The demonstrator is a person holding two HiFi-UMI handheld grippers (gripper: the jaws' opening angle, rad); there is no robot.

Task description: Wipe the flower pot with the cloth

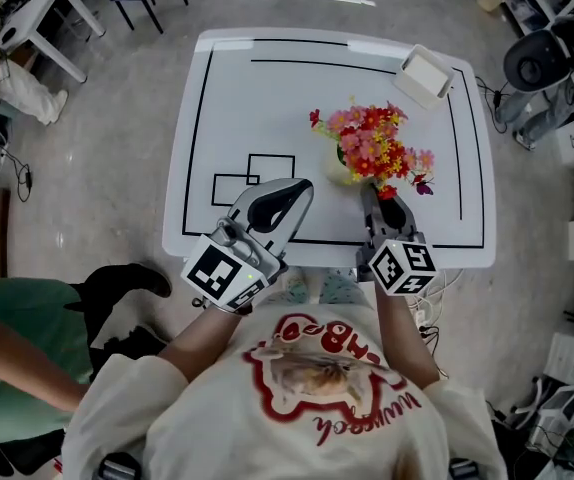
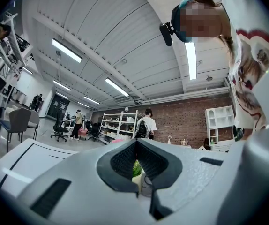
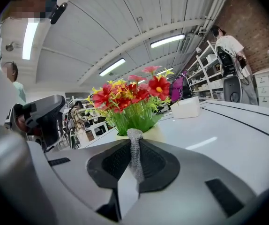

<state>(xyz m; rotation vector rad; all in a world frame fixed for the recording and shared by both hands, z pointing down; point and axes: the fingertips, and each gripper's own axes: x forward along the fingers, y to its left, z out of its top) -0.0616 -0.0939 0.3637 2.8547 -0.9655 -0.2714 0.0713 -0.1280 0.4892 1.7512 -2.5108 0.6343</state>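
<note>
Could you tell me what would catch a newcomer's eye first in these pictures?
The bright red, pink and yellow flowers in their pale flower pot stand right of centre on the white table. Just before them, the right gripper pinches a grey cloth; the left gripper is shut and empty.

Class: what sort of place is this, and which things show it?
Probably a lab or workshop: open storage shelves, a bare brick wall, and a white table marked with black lines.
</note>
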